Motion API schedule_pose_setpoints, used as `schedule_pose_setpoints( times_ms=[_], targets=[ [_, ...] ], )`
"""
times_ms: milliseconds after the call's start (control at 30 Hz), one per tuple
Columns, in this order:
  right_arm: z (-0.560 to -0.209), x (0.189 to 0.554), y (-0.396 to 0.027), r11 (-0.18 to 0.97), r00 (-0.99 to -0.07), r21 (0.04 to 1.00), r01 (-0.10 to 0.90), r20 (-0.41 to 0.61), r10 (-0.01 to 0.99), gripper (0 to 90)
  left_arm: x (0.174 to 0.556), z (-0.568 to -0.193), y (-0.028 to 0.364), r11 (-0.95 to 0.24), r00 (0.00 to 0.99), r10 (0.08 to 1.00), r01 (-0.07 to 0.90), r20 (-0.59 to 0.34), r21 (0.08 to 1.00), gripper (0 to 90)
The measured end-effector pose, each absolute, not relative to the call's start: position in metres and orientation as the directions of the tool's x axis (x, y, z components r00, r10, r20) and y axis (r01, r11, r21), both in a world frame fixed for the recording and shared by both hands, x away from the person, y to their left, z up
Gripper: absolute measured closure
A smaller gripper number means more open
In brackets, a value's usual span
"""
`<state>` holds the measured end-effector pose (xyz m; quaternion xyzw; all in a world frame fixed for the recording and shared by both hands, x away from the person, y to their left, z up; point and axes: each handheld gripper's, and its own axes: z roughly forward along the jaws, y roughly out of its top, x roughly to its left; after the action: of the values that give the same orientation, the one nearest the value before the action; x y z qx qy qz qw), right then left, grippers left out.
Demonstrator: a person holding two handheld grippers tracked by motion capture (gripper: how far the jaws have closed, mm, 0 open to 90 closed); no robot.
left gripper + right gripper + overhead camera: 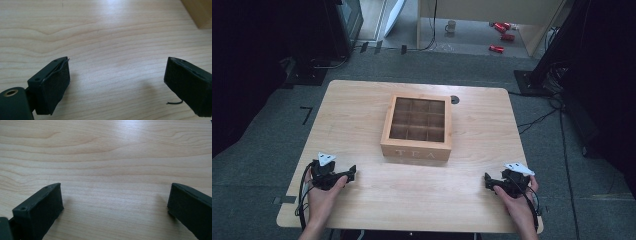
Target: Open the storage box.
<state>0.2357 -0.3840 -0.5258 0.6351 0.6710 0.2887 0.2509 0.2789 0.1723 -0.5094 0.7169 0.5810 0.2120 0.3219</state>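
- Both forearms enter from the near edge of the counter (362, 100).
- Left hand-held gripper (349, 175) rests near the left corner, jaws spread wide, nothing between them.
- Right hand-held gripper (488, 180) rests near the right corner, likewise released and empty.
- Tea box (417, 127) sits mid-counter, well apart from both, its compartments uncovered.

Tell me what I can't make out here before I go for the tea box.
- Square wooden tea box: high view, its glass lid's glare and dim compartments hide any contents.
- Same box: left gripper view, the frame edge cuts it to one corner.
- Red items on the floor: high view, too small to identify.
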Motion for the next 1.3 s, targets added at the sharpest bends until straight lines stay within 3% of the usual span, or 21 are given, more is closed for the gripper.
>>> schedule_pose_setpoints(
  times_ms=[300,533,567,600,933,1133,1167,1233,1300],
  targets=[
    [-0.510,0.236,-0.373,-0.019,-0.075,0.717,0.697,0.100,0.992,0.8,0.287,-0.498,0.154,-0.160,0.354,0.928,0.656,-0.114,0.737,7.0],
    [-0.496,0.233,-0.359,-0.022,-0.087,0.750,0.661,0.106,0.991,7.8,0.291,-0.489,0.128,-0.224,0.478,0.869,0.611,-0.129,0.760,15.1],
    [-0.489,0.233,-0.351,-0.030,-0.091,0.761,0.648,0.116,0.989,15.0,0.294,-0.487,0.119,-0.235,0.508,0.850,0.605,-0.141,0.760,15.6],
    [-0.487,0.234,-0.348,-0.025,-0.094,0.765,0.644,0.112,0.989,15.1,0.295,-0.486,0.116,-0.241,0.518,0.843,0.602,-0.143,0.761,16.4],
    [-0.474,0.242,-0.313,0.044,-0.205,0.765,0.643,0.117,0.972,16.5,0.309,-0.479,0.093,-0.223,0.532,0.832,0.580,-0.158,0.784,36.6],
    [-0.470,0.251,-0.301,0.020,-0.204,0.774,0.633,0.142,0.969,28.7,0.315,-0.478,0.086,-0.212,0.556,0.809,0.582,-0.193,0.785,57.5],
    [-0.469,0.254,-0.299,0.001,-0.211,0.777,0.630,0.169,0.963,37.6,0.317,-0.477,0.085,-0.209,0.554,0.808,0.589,-0.201,0.781,59.0],
    [-0.469,0.258,-0.297,-0.017,-0.229,0.784,0.620,0.202,0.952,38.0,0.321,-0.477,0.087,-0.190,0.542,0.810,0.603,-0.223,0.775,63.7],
    [-0.469,0.262,-0.296,-0.024,-0.258,0.784,0.621,0.233,0.938,44.4,0.322,-0.476,0.088,-0.190,0.547,0.803,0.611,-0.237,0.768,64.0]
  ],
)
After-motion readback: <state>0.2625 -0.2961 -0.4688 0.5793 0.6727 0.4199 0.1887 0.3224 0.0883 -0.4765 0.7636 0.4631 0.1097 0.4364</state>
